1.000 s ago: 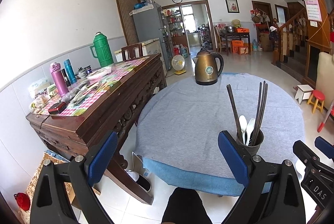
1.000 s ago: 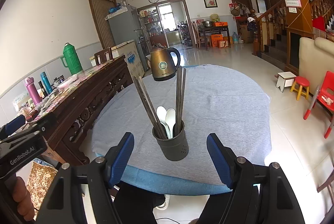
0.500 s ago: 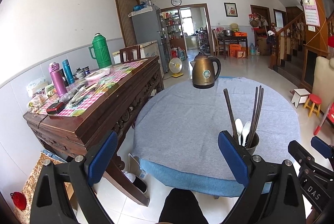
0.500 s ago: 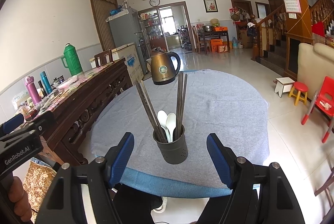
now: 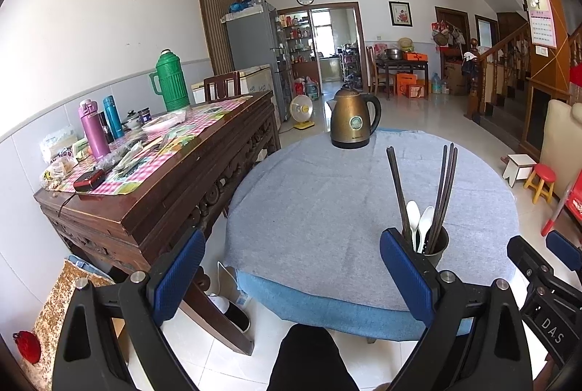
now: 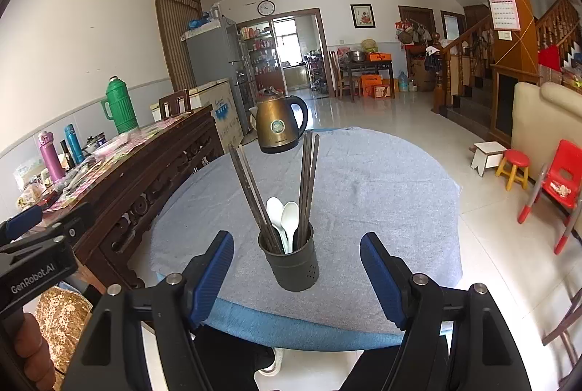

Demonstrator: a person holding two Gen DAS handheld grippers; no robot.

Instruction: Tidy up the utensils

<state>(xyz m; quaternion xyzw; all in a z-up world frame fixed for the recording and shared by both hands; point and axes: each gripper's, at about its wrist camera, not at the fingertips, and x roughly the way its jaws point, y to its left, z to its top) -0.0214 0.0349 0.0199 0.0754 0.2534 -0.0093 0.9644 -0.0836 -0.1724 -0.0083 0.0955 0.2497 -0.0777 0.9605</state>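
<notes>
A dark grey utensil holder (image 6: 293, 261) stands near the front edge of the round table with a grey cloth (image 6: 382, 194). It holds several dark chopsticks (image 6: 307, 187) and two white spoons (image 6: 283, 220). My right gripper (image 6: 296, 267) is open and empty, held short of the holder, which shows between its blue pads. My left gripper (image 5: 291, 272) is open and empty, off the table's front left edge. The holder (image 5: 433, 245) sits just behind its right pad.
A bronze kettle (image 6: 278, 125) stands at the far side of the table. A dark wooden sideboard (image 5: 152, 180) with a green thermos (image 5: 169, 79), bottles and clutter runs along the left. Stools and a red chair (image 6: 560, 180) stand right.
Both grippers have drawn back slightly from the table and tilted a little upward. The holder looks a bit farther away. Both stay open and empty.
</notes>
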